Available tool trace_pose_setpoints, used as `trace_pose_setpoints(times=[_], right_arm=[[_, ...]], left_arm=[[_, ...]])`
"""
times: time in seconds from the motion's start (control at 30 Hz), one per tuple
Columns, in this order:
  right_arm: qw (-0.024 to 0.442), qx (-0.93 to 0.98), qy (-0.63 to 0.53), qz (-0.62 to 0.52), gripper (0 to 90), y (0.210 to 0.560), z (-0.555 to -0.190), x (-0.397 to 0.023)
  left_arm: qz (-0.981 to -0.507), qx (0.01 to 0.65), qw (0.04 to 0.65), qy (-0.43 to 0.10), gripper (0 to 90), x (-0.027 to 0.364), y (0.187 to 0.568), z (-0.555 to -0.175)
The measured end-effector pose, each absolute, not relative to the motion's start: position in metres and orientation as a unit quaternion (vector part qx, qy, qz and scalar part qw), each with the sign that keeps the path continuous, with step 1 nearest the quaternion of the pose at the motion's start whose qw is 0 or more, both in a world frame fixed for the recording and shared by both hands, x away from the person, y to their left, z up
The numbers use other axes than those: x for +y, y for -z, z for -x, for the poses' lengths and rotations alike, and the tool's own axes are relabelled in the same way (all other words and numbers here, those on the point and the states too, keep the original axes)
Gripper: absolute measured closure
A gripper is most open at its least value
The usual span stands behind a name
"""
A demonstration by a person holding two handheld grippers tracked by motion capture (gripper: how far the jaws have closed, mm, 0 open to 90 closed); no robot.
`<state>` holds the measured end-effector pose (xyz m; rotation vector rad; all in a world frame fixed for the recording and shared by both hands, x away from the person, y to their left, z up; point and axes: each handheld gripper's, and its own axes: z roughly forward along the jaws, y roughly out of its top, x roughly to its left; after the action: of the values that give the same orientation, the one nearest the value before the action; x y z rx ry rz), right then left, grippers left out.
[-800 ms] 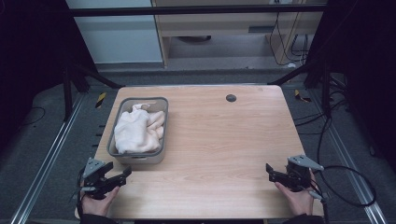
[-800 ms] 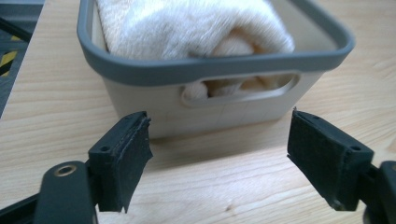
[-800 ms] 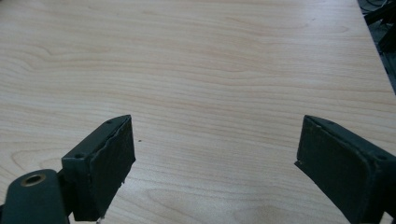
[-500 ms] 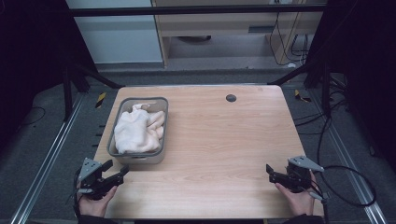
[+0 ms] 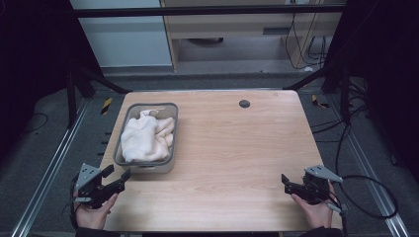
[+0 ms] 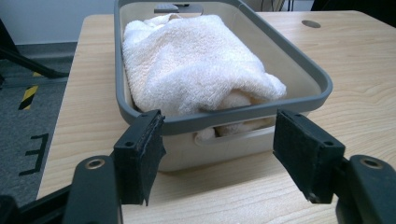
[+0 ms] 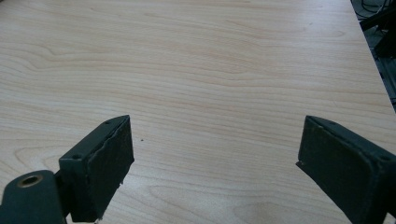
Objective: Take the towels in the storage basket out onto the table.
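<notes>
Jaws parted and empty on our 2 grippers, left gripper (image 5: 121, 177) facing the grey bin (image 6: 299, 70) holding a white towel (image 6: 196, 60); right gripper (image 5: 285, 179) over bare table (image 5: 237, 148).

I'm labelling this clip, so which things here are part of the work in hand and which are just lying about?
In the work:
- cream towel, bunched in the bin
- grey bin, right ahead of the open left claw
- right claw, open over bare table

Lying about:
- dark round cap at the table's far edge
- black cables on the floor
</notes>
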<state>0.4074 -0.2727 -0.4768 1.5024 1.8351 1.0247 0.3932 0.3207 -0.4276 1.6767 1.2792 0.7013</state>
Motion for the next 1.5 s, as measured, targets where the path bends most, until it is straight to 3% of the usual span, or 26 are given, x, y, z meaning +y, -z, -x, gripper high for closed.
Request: trace_pose_setpoints(times=[0.5, 1.5], right_arm=[[0.278, 0.690, -0.370, -0.556, 9.5, 0.479, -0.409, -0.272], [0.280, 0.697, -0.361, -0.553, 9.4, 0.480, -0.411, -0.271]], left_arm=[[-0.662, 0.522, 0.454, -0.288, 26.9, 0.325, 0.398, -0.411], [-0.724, 0.517, 0.379, -0.255, 22.3, 0.296, 0.371, -0.478]])
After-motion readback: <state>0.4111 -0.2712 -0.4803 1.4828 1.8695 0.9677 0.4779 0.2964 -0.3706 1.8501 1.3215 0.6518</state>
